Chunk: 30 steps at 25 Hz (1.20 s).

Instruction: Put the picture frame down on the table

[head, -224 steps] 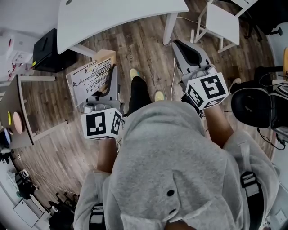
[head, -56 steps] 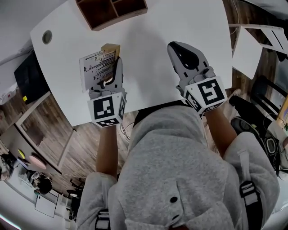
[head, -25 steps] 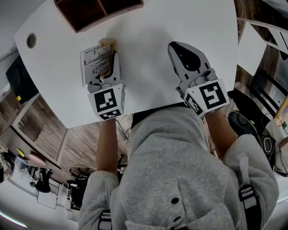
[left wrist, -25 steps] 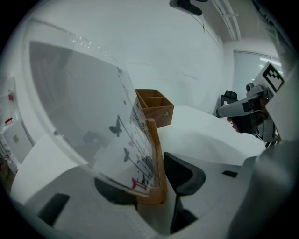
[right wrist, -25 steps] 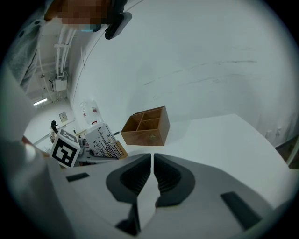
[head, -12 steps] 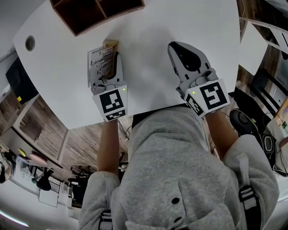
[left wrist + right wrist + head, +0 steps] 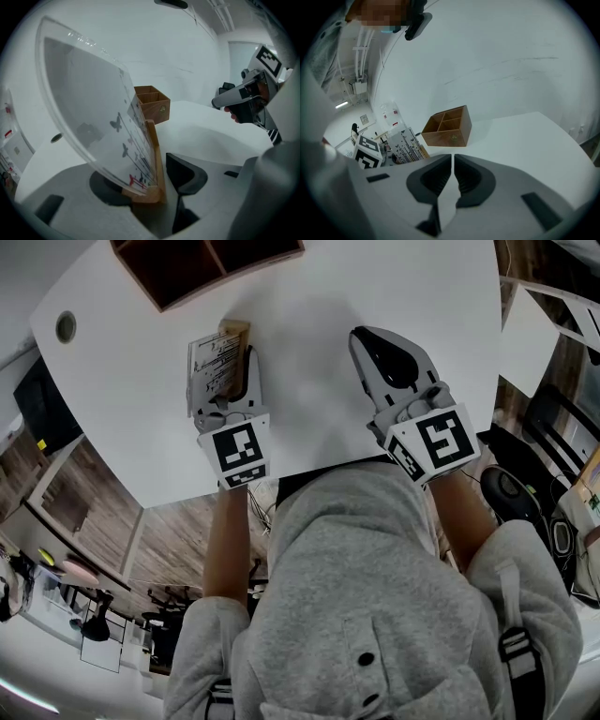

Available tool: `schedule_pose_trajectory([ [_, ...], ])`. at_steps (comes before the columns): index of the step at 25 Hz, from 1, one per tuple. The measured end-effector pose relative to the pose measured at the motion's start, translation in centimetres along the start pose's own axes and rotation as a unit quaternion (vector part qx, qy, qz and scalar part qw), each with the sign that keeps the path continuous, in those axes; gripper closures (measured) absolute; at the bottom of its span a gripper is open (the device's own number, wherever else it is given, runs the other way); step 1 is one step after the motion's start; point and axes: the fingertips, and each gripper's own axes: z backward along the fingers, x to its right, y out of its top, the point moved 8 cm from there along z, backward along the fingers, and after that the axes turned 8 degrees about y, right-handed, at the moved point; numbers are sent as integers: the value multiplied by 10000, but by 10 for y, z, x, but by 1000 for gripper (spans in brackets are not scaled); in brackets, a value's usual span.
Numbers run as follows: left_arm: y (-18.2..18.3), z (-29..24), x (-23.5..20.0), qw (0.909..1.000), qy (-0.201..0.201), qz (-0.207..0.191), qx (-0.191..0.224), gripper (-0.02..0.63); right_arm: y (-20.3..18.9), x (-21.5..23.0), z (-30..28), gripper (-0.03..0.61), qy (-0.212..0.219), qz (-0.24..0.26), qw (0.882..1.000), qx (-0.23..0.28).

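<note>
Low over the table (image 7: 328, 296), near the box (image 7: 202, 263), the frame (image 7: 217, 357) leans between the left gripper's (image 7: 230, 390) jaws, which have just been easing open, one pad seemingly clear. It looks light and stiff with a slippery pane, so the wooden base is the hold. Right gripper (image 7: 380, 343) is closed and empty.

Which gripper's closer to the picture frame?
Left. Left gripper has the picture frame between its jaws, just opening; right gripper sits shut, apart to its right.

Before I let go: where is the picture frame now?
Head view, left side: the picture frame is over the white table between the jaws of the left gripper, which have just been opening, near the wooden box.
</note>
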Motion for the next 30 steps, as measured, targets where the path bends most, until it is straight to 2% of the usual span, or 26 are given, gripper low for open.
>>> schedule_pose_trajectory([
  [2, 1, 0, 2, 10000, -82, 19, 32, 363, 3, -2, 3, 540, 8, 31, 10000, 26],
  [7, -1, 3, 4, 9998, -172, 15, 133, 341, 4, -10, 14, 540, -34, 117, 9999, 80],
  [11, -4, 11, -3, 9994, -173, 269, 110, 341, 8, -17, 24, 540, -70, 197, 9997, 158],
  [20, -11, 48, 0, 9993, -189, 216, 243, 339, 8, -38, 51, 540, -155, 458, 9983, 328],
  [24, -14, 76, -4, 9991, -92, 310, 266, 341, 9, -50, 70, 540, -265, 566, 9972, 416],
  [28, -11, 114, -10, 9975, 47, 484, 511, 348, 9, -67, 98, 540, -423, 704, 9948, 604],
  [30, -7, 132, -12, 9961, 103, 550, 685, 385, 11, -77, 110, 540, -492, 804, 9929, 733],
])
